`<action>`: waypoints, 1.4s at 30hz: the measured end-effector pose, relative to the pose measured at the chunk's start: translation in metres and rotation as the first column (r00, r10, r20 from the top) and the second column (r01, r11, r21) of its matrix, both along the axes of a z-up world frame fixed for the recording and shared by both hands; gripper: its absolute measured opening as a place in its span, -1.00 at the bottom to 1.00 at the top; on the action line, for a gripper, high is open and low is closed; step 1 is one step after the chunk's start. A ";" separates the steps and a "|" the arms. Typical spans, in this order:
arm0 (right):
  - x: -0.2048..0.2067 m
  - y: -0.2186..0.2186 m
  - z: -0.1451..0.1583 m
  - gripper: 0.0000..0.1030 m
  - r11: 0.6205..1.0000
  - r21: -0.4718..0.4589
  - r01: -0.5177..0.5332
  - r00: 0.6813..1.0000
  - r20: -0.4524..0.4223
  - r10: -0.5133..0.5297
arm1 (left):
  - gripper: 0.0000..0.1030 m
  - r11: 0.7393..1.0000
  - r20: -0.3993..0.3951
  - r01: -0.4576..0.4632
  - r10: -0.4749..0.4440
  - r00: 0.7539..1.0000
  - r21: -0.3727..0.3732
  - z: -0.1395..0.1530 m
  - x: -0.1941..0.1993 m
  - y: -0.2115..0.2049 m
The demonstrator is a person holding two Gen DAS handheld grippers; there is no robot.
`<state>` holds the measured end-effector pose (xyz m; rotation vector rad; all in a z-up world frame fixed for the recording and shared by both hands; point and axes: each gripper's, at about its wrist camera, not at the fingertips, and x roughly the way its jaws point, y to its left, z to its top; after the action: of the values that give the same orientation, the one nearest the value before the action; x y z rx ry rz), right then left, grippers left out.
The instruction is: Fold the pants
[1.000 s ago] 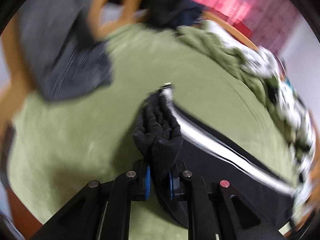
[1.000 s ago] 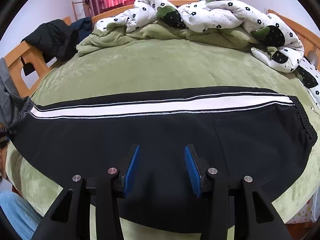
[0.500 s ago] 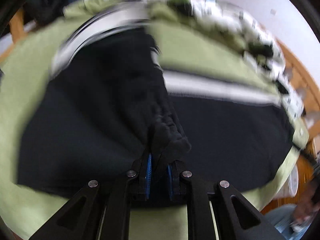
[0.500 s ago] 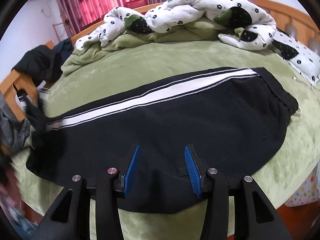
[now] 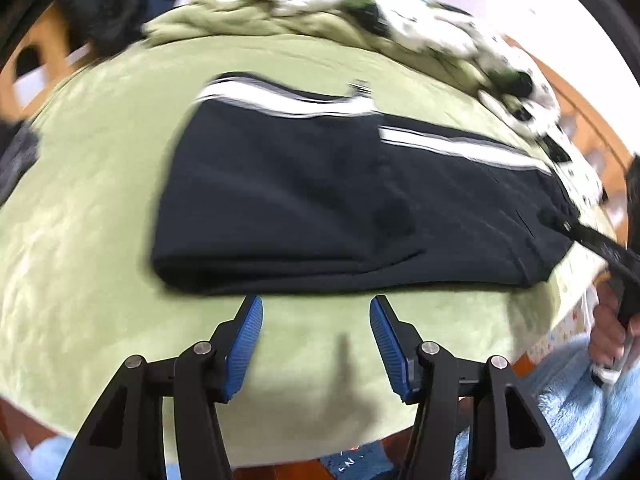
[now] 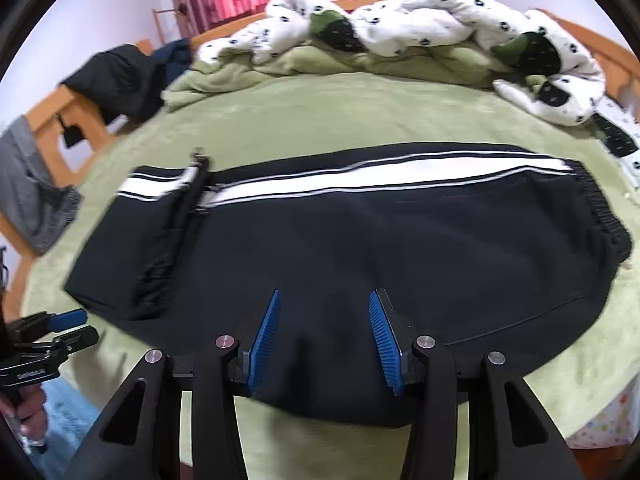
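Observation:
Black pants (image 6: 360, 252) with a white side stripe lie flat on the green bed; they also show in the left wrist view (image 5: 320, 200). The cuff end is folded over onto the legs at the left (image 6: 160, 232); the elastic waistband (image 6: 608, 216) is at the right. My left gripper (image 5: 316, 312) is open and empty, just in front of the pants' near edge; it also shows at the far left of the right wrist view (image 6: 68, 324). My right gripper (image 6: 324, 300) is open and empty, above the near part of the pants.
A rumpled white flowered duvet (image 6: 420, 28) and green blanket (image 6: 224, 76) lie at the back of the bed (image 6: 320, 120). Dark clothes (image 6: 116, 80) hang on the wooden bed frame (image 6: 56, 120) at left. Grey clothing (image 6: 28, 188) lies at the left edge.
My left gripper carried the cuff end over to the right, let it go on the legs, opened and drew back. The right gripper stayed open over the pants.

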<state>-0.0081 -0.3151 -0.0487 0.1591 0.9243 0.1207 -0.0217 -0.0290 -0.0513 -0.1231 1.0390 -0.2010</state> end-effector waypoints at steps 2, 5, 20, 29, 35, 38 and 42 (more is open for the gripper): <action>-0.004 0.011 0.002 -0.11 0.997 0.069 -0.019 1.000 -0.004 0.019 | 0.04 0.997 -0.028 -0.073 0.072 0.997 -0.040 -0.005 -0.002 0.032; -0.005 0.034 0.000 -0.11 0.982 0.183 -0.041 0.999 -0.027 0.047 | 0.04 0.979 -0.059 -0.157 0.151 0.987 -0.126 -0.009 -0.010 0.070; 0.063 0.166 -0.071 -0.07 0.983 0.167 0.078 0.985 -0.168 -0.050 | 0.09 0.923 -0.141 -0.232 0.197 0.970 -0.307 -0.057 -0.054 0.150; 0.035 0.125 -0.036 -0.69 0.924 0.368 0.104 0.993 0.010 -0.116 | 0.09 0.918 -0.087 -0.192 0.172 0.981 -0.347 -0.045 -0.043 0.135; 0.018 0.089 -0.021 -0.72 0.973 0.203 0.106 0.993 0.031 -0.114 | 0.12 0.943 -0.027 -0.110 0.107 0.994 -0.314 -0.022 -0.021 0.083; 0.020 0.081 -0.063 -0.64 0.972 0.217 0.094 0.994 -0.080 -0.078 | 0.12 0.964 -0.007 -0.084 0.085 0.996 -0.251 -0.010 0.000 0.059; 0.007 0.079 -0.057 -0.59 0.967 0.229 0.113 0.994 -0.033 -0.108 | 0.12 0.976 0.097 -0.096 0.117 0.988 -0.197 0.012 0.021 0.053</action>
<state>-0.0009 -0.2357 -0.1052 0.4280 0.9178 0.1231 -0.0007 0.0243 -0.0397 -0.3384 0.9014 -0.2079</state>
